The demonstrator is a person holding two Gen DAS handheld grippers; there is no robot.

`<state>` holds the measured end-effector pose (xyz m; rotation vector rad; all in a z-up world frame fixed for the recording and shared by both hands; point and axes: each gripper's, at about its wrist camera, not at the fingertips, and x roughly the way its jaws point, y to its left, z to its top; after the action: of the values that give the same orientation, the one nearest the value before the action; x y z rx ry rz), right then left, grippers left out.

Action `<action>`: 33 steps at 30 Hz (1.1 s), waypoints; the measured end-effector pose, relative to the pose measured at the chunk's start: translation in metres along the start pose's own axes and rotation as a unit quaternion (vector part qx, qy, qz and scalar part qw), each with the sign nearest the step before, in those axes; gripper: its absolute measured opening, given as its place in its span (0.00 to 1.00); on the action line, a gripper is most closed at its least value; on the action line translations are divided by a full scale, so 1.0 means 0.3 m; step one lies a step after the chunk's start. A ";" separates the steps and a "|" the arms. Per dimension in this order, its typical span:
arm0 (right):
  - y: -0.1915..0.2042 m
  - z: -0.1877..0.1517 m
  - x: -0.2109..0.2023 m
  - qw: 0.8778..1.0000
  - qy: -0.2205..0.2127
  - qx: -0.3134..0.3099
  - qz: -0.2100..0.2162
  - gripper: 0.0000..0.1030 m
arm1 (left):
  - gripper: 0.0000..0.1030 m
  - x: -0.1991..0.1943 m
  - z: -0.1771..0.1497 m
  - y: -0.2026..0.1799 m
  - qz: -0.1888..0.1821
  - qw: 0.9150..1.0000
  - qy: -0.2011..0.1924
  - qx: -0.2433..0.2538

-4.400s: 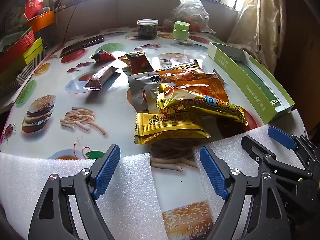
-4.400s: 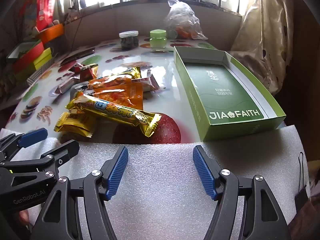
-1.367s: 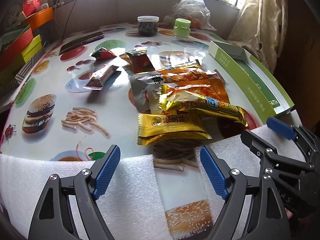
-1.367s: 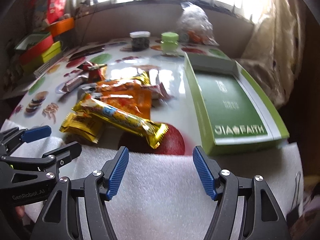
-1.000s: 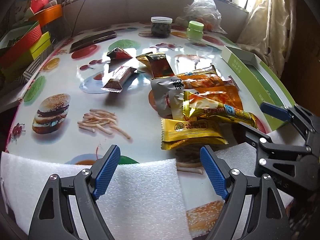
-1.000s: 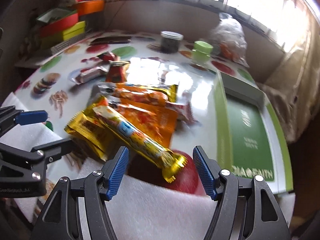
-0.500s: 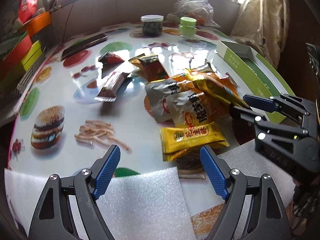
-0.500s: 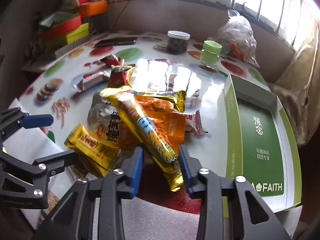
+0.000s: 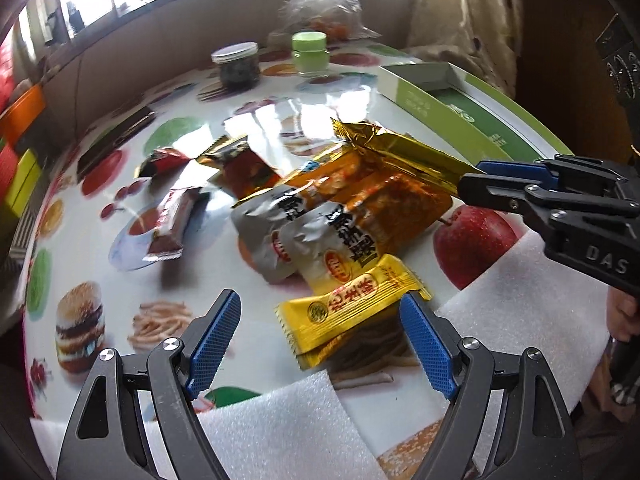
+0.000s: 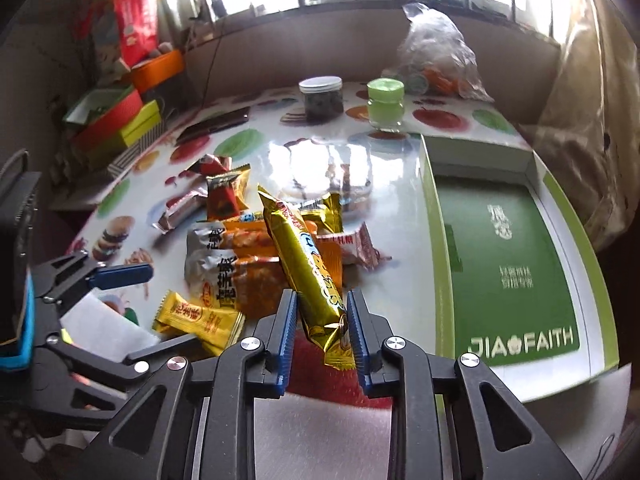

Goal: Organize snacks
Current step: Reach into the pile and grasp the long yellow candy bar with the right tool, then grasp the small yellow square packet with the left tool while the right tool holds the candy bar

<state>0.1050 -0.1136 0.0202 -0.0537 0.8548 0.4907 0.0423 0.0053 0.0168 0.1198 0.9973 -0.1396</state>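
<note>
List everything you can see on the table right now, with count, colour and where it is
Long snack bar: 1, gold, clamped in the right gripper, raised over the pile.
Flat packets: 2, yellow, stacked at the pile's near edge.
Pouches: 2, silver, middle of the pile.
Packets: at least 2, orange, under the bar.
Small wrappers: about 3, red and brown, left of the pile.
Box: 1, green, open and empty, right side.
Jars: 2, one dark with a white lid, one green, far side.
Plastic bag: 1, clear, by the wall.
Left gripper: open, empty.
Right gripper: shut on the bar.
</note>
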 end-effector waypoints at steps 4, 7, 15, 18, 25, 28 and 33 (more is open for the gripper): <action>-0.011 -0.033 -0.021 1.000 0.012 0.019 0.010 0.24 | 0.80 0.011 0.011 -0.012 -0.011 1.000 0.005 0.013; -0.019 -0.065 -0.034 0.999 0.022 0.028 0.003 0.24 | 0.80 0.012 0.010 -0.026 -0.024 0.999 0.009 0.028; -0.024 -0.088 -0.053 0.999 0.034 0.021 -0.020 0.24 | 0.80 -0.006 0.019 -0.027 -0.052 0.998 0.007 0.027; -0.019 -0.082 -0.048 0.999 0.036 0.012 -0.029 0.29 | 0.80 -0.007 0.033 -0.008 -0.032 0.999 0.001 0.029; -0.002 -0.062 0.002 0.998 0.046 -0.010 -0.048 0.37 | 0.80 0.010 0.033 -0.024 -0.030 0.996 0.002 0.086; 0.001 -0.058 0.026 0.997 0.053 -0.015 -0.052 0.37 | 0.80 0.035 0.033 -0.019 -0.035 0.996 0.012 0.084; -0.001 -0.055 0.052 0.997 0.064 -0.011 -0.051 0.37 | 0.80 0.045 0.019 -0.039 -0.025 0.993 0.017 0.111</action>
<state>0.1019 -0.1117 -0.0021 -0.1503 0.9680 0.4035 0.0524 -0.0080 0.0080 0.3017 1.0167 -0.2943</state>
